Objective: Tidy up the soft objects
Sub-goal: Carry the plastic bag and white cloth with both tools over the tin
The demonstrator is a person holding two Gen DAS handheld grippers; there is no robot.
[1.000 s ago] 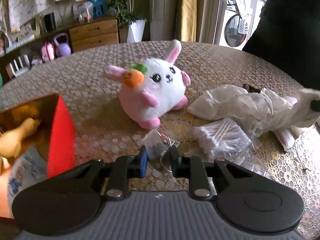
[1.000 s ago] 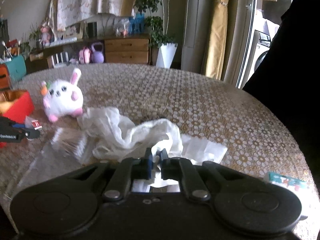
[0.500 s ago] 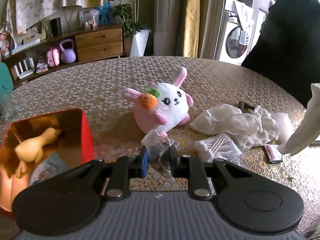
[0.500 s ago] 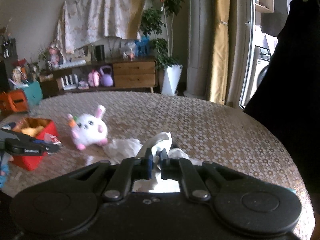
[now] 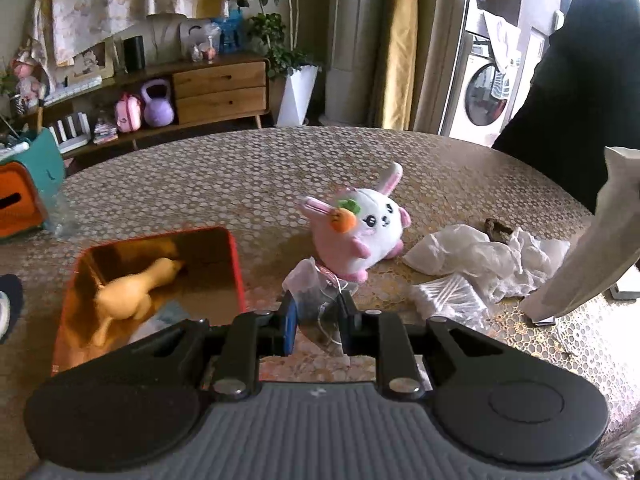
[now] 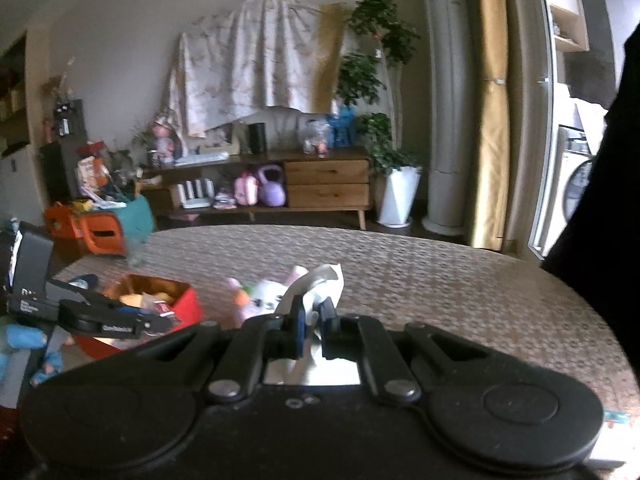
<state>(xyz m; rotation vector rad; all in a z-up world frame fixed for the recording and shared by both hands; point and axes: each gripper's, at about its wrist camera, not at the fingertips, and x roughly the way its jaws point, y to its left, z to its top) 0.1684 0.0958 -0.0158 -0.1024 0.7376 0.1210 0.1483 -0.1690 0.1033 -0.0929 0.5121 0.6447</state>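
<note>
While I watch both wrist feeds, my left claw (image 5: 316, 320) is clenched on one small clear sachet (image 5: 310, 294) with a red tag and a thin string, held just above the counter (image 5: 240, 176) beside the red box (image 5: 236, 276). I count one red box with a shiny golden inside, and in it one yellow duck toy (image 5: 132, 292) on top of one pale printed packet I cannot make out. One plush rabbit (image 5: 360, 228), white and pink with one orange carrot on its ear, sits on the counter just beyond the sachet and right of the box. To its right lies one heap of crumpled white tissue (image 5: 484, 256), with one clear bag of cotton swabs (image 5: 448, 298) in front of it and one small dark scrap (image 5: 496, 226) at the heap's far edge.

My right claw (image 6: 312, 320) is clenched on one white tissue sheet (image 6: 324, 284), raised well off the counter; the same sheet hangs at the right edge of the left feed. From the right feed I see the left claw over the red box, and the rabbit partly hidden behind the held sheet.
</note>
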